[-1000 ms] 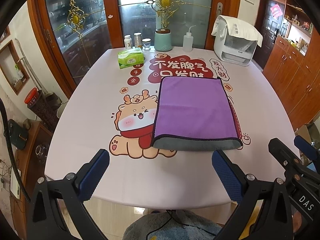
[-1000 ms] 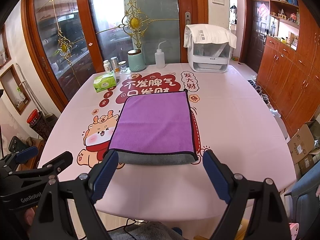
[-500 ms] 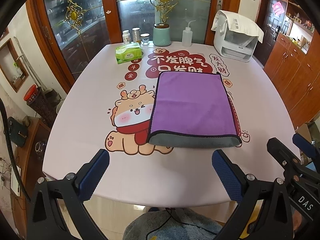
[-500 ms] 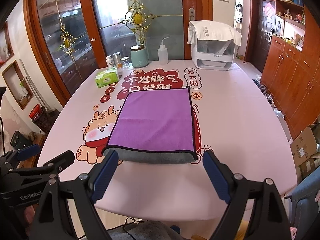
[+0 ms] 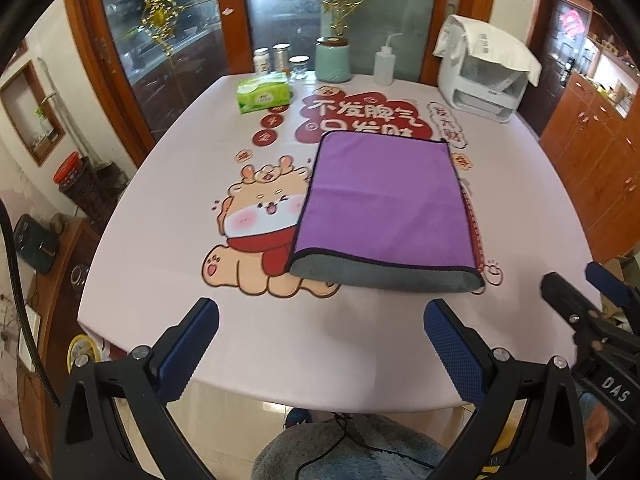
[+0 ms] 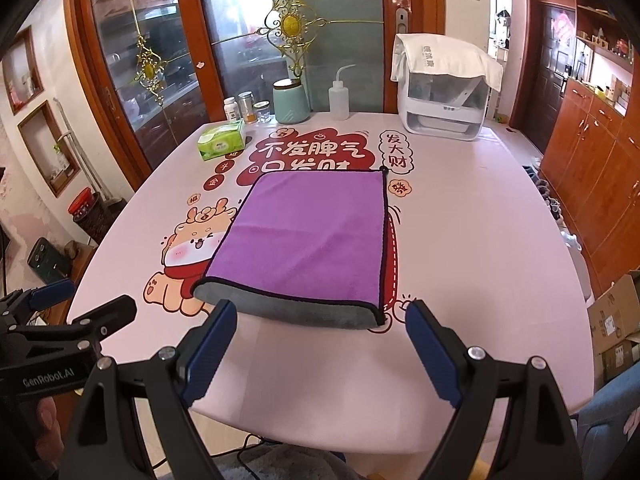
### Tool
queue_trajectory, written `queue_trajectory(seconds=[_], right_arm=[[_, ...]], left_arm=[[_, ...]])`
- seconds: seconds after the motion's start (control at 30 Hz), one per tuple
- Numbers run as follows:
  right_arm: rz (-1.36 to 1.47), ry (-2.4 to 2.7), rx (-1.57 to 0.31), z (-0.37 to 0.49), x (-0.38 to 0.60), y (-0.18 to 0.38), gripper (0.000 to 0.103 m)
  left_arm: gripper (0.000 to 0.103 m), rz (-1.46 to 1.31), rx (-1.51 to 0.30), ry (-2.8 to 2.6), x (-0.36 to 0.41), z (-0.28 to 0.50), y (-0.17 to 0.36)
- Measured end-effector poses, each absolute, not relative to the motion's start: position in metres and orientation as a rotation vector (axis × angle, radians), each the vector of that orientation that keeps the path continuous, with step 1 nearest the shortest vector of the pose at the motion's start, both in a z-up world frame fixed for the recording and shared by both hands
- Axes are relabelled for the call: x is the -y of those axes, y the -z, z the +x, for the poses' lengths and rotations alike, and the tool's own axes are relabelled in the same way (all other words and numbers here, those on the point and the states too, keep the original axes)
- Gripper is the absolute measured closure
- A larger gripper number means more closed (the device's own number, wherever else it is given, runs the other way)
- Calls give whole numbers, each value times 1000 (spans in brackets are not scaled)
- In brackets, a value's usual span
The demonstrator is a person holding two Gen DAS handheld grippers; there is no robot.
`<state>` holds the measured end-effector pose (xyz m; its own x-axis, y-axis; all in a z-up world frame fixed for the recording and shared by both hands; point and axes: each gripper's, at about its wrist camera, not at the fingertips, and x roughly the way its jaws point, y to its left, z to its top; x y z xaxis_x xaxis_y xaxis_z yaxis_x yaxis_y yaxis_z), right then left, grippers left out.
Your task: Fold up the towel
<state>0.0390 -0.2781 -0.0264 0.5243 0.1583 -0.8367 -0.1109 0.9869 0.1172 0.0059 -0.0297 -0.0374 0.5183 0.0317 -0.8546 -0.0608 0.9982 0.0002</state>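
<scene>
A purple towel with a grey underside lies folded flat on the pink printed table, its rolled grey fold edge nearest me. It also shows in the right wrist view. My left gripper is open and empty, hovering over the table's near edge, short of the towel. My right gripper is open and empty, just in front of the fold edge. The right gripper shows at the right edge of the left wrist view; the left gripper shows at the left of the right wrist view.
At the table's far side stand a green tissue pack, small jars, a teal canister, a squeeze bottle and a white appliance. Glass doors behind, wooden cabinets right, cardboard boxes on the floor.
Both grippers have drawn back and tilted slightly; the towel sits a little farther off in view. The towel has not moved, and both grippers stay open.
</scene>
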Motion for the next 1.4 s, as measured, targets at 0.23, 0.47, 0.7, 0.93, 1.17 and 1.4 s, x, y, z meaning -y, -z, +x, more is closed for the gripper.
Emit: queue_trajectory(seconds=[0.23,0.47,0.7,0.93,1.17,1.4], right_arm=[[40,-152,-1027,47,289,43,16],[44,-145,-1061,58,302,69,16],[34,-179,-1086,76,313,99,16],[-82,-251,-1129,88,308,136,22],[-142,-346,-1162,101,302,164,30],[-139,-448,-1199,118,307,182,45]], left_arm=[[1,-80,-1054,-118,2,16,58],[1,-60,-1073,-81,-18,43,79],[1,87,-1057,25,-21,75,102],[1,133,-1111,79,-31,108,137],[1,153,-1150,172,-36,126,163],[6,231,-1204,291,-27,134,184]])
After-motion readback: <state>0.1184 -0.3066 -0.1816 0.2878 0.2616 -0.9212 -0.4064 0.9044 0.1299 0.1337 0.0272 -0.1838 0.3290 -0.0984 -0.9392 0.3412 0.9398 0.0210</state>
